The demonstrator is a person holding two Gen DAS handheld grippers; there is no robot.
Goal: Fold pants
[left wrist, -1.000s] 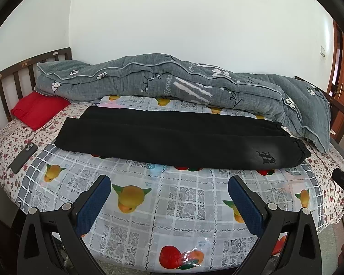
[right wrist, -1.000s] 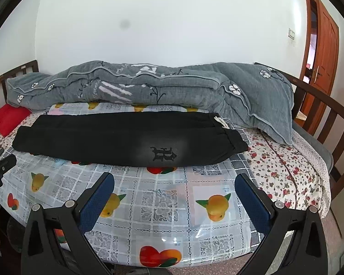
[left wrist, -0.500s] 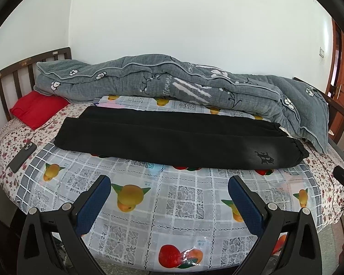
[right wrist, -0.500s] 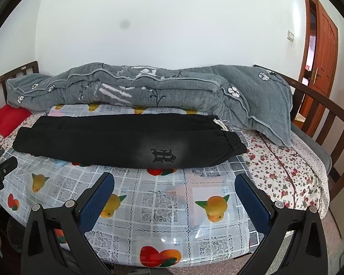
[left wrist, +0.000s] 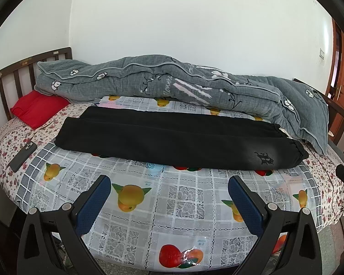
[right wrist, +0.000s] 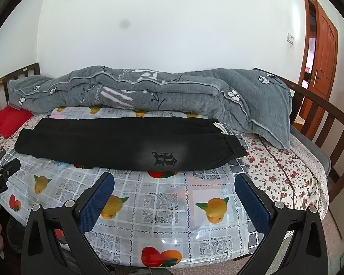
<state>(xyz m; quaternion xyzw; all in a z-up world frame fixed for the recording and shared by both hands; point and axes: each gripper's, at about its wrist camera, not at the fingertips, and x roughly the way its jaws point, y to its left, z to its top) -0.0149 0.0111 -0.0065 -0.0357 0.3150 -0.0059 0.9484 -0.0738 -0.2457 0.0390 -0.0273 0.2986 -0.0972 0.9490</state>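
Black pants [left wrist: 172, 139] [right wrist: 117, 144] lie flat across the bed, folded lengthwise with one leg on the other. The waistband with a white drawstring [right wrist: 220, 127] is at the right end, and a dark emblem [right wrist: 164, 159] shows on the near leg. My left gripper [left wrist: 168, 202] is open over the near edge of the fruit-print cloth [left wrist: 190, 206], short of the pants. Over the same edge, further right, my right gripper [right wrist: 174, 205] is also open. Both hold nothing.
A rolled grey quilt [left wrist: 172, 87] lies behind the pants along the wall. A red pillow [left wrist: 37, 108] and a dark phone [left wrist: 23, 155] are at the left. Wooden bed rails [right wrist: 325, 123] curve round both ends. A door [right wrist: 318, 73] stands at the right.
Both cameras have drawn back and risen slightly, so the bed sits a little lower and farther. The pants have not moved and both grippers stay open.
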